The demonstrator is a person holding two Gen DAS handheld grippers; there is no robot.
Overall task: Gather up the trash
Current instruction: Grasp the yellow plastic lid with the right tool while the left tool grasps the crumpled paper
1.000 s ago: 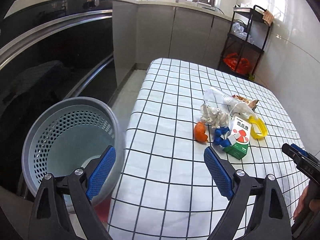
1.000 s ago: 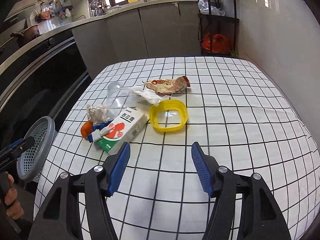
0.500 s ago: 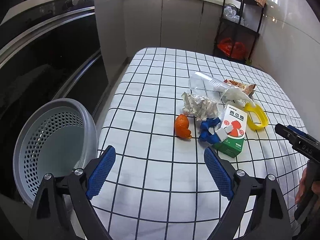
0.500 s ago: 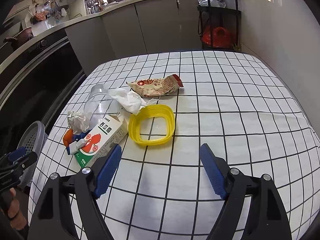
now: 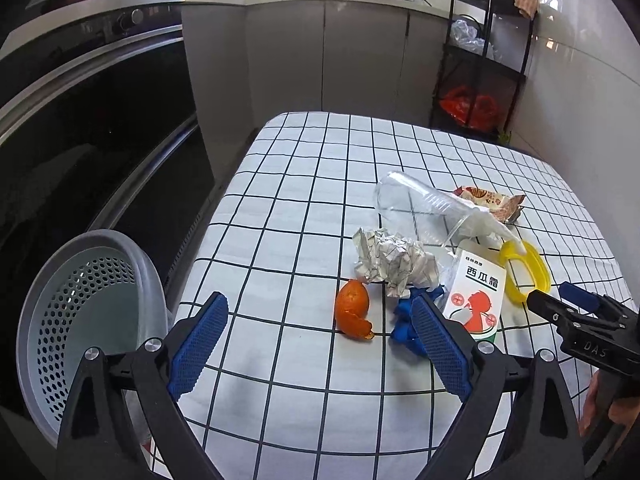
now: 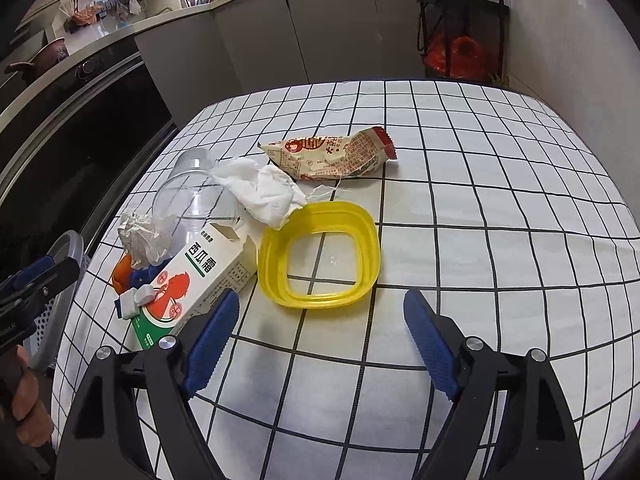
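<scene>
Trash lies in a pile on the checked tablecloth (image 5: 304, 216): an orange peel (image 5: 352, 312), crumpled paper (image 5: 394, 262), a blue scrap (image 5: 404, 320), a white and green carton (image 5: 478, 296), a clear plastic cup (image 5: 412, 200) on its side, a yellow lid ring (image 6: 368, 240), a white tissue (image 6: 260, 188) and a red snack wrapper (image 6: 332, 152). My left gripper (image 5: 318, 304) is open, just short of the peel. My right gripper (image 6: 320, 298) hovers at the yellow ring's near rim; its jaws are opening, with nothing between them.
A grey perforated basket (image 5: 92, 292) stands off the table's left edge, beside a dark oven front (image 5: 100, 120). A black rack (image 5: 484, 60) with red bags stands at the far end against the white wall. The carton (image 6: 200, 276) lies by my right gripper's left finger.
Both grippers have moved forward and lower toward the trash pile, which now looks larger. The right gripper's jaws have spread wider. The basket has slid left in the left wrist view.
</scene>
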